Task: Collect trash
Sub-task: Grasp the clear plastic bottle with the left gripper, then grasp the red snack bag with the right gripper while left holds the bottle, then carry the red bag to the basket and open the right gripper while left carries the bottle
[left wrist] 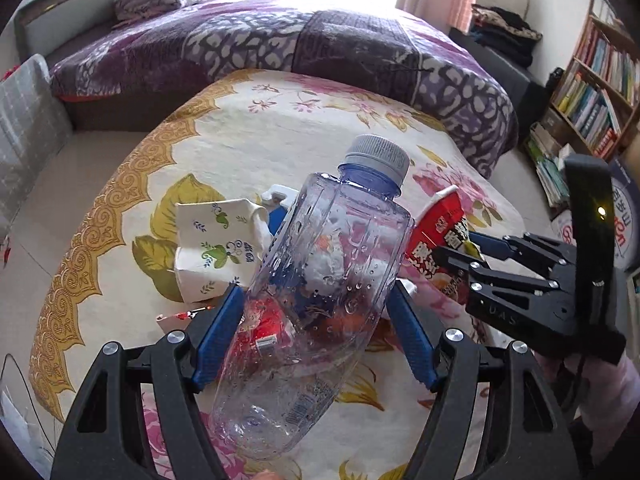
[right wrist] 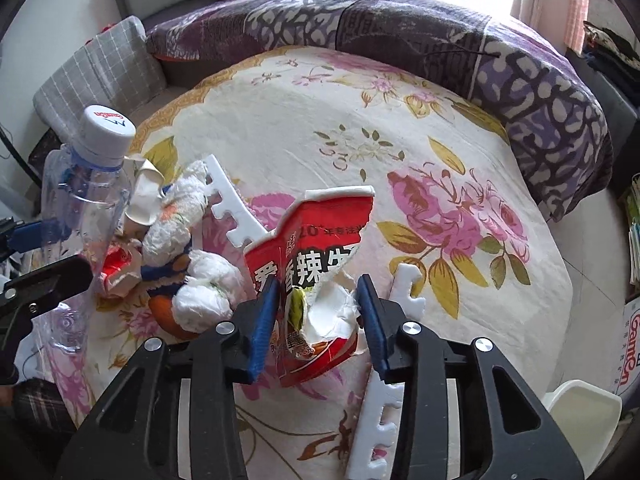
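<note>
The left claw (left wrist: 316, 316) is closed on a clear plastic bottle (left wrist: 316, 288), blue pads pressing its sides, holding it tilted above the flower-print bed cover (right wrist: 360, 120) with its grey cap (left wrist: 380, 158) pointing away. Beneath and just beyond it a heap of crumpled tissues (right wrist: 188, 248) and a paper cup (right wrist: 142, 196) lies near the cover's left edge. Right of that, the right claw (right wrist: 320, 312) grips a torn red noodle cup (right wrist: 312, 264), lifted just above the cover's near middle, between white foam strips (right wrist: 228, 200).
</note>
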`<state>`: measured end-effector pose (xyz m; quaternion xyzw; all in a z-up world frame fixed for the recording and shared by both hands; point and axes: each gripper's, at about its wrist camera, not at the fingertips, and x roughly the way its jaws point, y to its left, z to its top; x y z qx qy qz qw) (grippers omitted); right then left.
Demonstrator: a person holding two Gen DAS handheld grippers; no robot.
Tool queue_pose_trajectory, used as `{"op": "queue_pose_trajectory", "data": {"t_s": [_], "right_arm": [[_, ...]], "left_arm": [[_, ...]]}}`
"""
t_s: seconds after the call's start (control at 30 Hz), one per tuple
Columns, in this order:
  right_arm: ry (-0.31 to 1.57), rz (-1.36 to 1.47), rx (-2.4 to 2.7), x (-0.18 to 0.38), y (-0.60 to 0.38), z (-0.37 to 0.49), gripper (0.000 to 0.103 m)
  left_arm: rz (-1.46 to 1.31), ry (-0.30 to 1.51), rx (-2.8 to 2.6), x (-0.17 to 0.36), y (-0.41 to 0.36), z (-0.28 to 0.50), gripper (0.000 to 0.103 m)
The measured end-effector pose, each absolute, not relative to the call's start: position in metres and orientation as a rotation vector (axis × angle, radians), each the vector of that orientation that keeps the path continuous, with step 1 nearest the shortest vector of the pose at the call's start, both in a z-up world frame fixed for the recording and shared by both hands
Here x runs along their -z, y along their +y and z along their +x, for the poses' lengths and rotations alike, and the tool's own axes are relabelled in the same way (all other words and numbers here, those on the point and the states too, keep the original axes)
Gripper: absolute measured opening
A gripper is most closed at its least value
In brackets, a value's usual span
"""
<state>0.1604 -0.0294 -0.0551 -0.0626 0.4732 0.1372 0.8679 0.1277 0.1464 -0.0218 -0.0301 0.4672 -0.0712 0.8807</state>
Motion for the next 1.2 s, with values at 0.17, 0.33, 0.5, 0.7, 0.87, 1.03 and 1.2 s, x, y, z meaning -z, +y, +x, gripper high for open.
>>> {"op": "queue_pose_trajectory", "data": {"t_s": [0.17,0.33,0.5,0.7,0.87,1.03,1.2], "right_arm": [[0.858,-0.099,-0.254,0.024,-0.023,0.145,0.038],[0.752,-0.068,-0.195,-0.002,-0.025,0.131,0.038],[0.689,-0.029,-0.139,-0.018,-0.033,0.120,0.039],[0.641,-0.003,-0.079,-0.029,-0.048,0.111,0.040],[0.624,0.004,-0.046,-0.033,-0.059,0.107,0.040],[0.618,0.013,-0.010,-0.036,-0.069,0.101,0.040],[0.625,0.025,0.019,-0.036,-0.084,0.097,0.040]], "left_arm": [[-0.087,0.860,0.017,0.004,0.149,0.125,0.072],[-0.091,0.763,-0.082,-0.013,0.146,0.121,0.072],[-0.090,0.689,-0.138,-0.027,0.139,0.115,0.072],[-0.098,0.660,-0.161,-0.033,0.130,0.110,0.072],[-0.081,0.651,-0.168,-0.036,0.117,0.108,0.072],[-0.068,0.648,-0.150,-0.038,0.101,0.107,0.073],[-0.055,0.647,-0.128,-0.038,0.083,0.107,0.073]]}}
